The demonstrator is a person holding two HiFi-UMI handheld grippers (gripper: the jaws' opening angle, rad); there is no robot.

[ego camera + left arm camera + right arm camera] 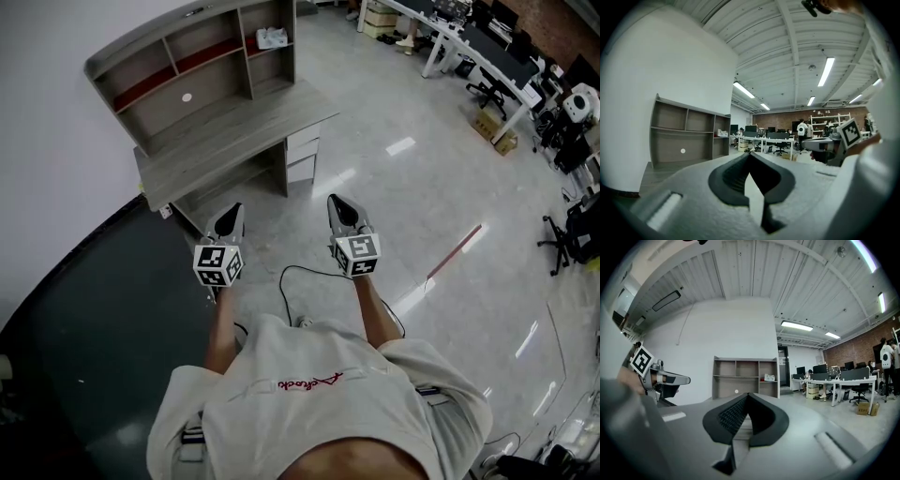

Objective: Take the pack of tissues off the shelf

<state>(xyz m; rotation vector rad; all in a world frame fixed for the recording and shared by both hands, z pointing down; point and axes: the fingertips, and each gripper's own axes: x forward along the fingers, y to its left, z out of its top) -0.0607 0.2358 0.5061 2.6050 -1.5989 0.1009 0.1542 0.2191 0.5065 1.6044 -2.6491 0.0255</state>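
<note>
Tissue pack (272,37) on shelf (220,84), jaws together

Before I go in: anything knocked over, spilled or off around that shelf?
Nothing stands out. The pack of tissues sits in the right-hand compartment of the shelf; left gripper and right gripper are shut, empty, short of the desk.

Open floor (403,187) is left free before the surface (234,136). The shelf (155,98) is set back behind that surface's depth. Its open-fronted compartments are parted by upright dividers (242,47) and closed rightward by a side wall (292,37).
</note>
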